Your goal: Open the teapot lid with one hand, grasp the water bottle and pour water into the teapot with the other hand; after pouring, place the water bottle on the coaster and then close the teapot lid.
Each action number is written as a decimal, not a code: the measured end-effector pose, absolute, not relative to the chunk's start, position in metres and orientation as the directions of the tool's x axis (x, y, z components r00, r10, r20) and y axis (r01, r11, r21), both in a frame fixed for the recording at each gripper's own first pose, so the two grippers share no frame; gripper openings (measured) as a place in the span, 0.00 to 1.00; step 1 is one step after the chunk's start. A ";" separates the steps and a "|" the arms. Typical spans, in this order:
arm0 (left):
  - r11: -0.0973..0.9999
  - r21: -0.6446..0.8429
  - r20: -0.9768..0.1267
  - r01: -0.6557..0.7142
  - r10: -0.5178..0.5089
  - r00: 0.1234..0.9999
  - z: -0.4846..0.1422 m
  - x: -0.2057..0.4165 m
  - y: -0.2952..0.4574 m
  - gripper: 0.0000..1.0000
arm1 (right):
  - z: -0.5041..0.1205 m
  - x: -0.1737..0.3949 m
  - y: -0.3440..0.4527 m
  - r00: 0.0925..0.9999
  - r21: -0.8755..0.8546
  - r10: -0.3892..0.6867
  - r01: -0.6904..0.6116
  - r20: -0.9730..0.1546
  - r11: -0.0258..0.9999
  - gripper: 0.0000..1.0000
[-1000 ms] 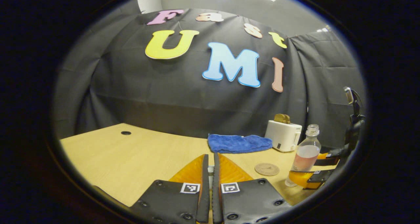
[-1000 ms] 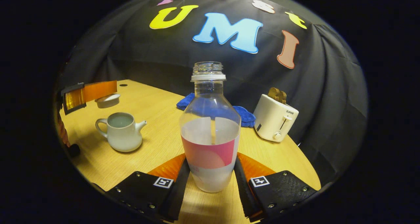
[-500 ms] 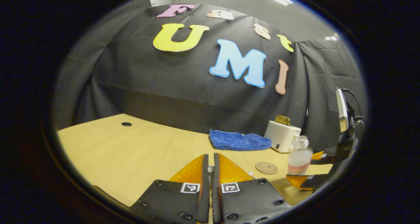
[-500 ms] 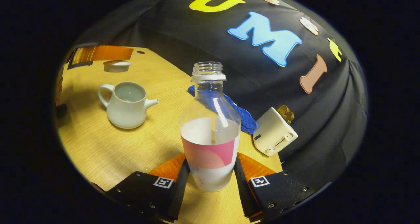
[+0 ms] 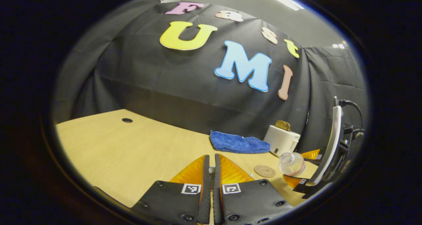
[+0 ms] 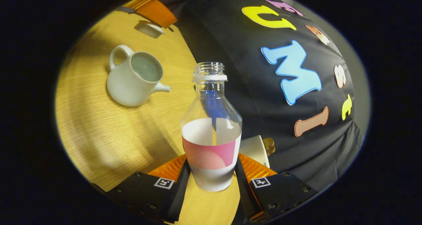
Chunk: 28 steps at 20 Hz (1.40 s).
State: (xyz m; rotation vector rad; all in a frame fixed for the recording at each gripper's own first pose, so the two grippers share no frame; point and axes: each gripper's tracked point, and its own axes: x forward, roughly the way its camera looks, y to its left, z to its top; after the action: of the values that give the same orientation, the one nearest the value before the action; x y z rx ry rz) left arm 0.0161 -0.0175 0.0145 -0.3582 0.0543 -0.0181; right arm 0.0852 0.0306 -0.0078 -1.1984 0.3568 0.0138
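The right claw is clamped on the lower body of a clear plastic water bottle with a pink and white label band and a ribbed, uncapped neck; both fingers press its sides. In the right gripper view the scene is tilted. Ahead and to the left of this claw stands a squat white ceramic teapot with a loop handle and short spout, its mouth open, pale liquid inside. Broad bare wood-grain worktop lies between the claw and the pot. Beyond the pot, the round white teapot lid hangs in the left claw's fingers above the worktop.

In the left gripper view the left claw has its fingers nearly together, with a sliver of white lid between them. To its right lie a round brown cork coaster, then the tilted bottle in the right claw. Farther ahead sit a folded blue terry cloth and a glossy white toaster near the worktop's back edge. Left of this claw the worktop is open, with a small round cable hole.
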 end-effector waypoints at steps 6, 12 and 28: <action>0.887 -0.460 -0.058 -0.043 0.019 0.998 0.022 0.019 -0.022 0.10 | 0.001 0.097 0.031 0.951 -0.957 -0.184 -0.210 -0.247 0.199 0.70; 0.892 -0.451 -0.074 -0.037 0.004 0.997 0.020 0.017 -0.023 0.10 | 0.019 0.112 0.046 0.976 -0.986 -0.150 -0.165 -0.159 -0.029 0.70; 0.891 -0.453 -0.062 -0.041 0.014 0.998 0.022 0.017 -0.019 0.10 | 0.051 0.115 0.068 1.000 -0.909 -0.008 0.020 0.025 -0.417 0.70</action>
State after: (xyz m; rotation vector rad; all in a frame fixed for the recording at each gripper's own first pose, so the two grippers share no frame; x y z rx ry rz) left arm 0.0174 -0.0191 0.0218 -0.4713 0.0580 0.0285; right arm 0.1150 0.0682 0.0514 -2.0009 -0.0085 -0.0304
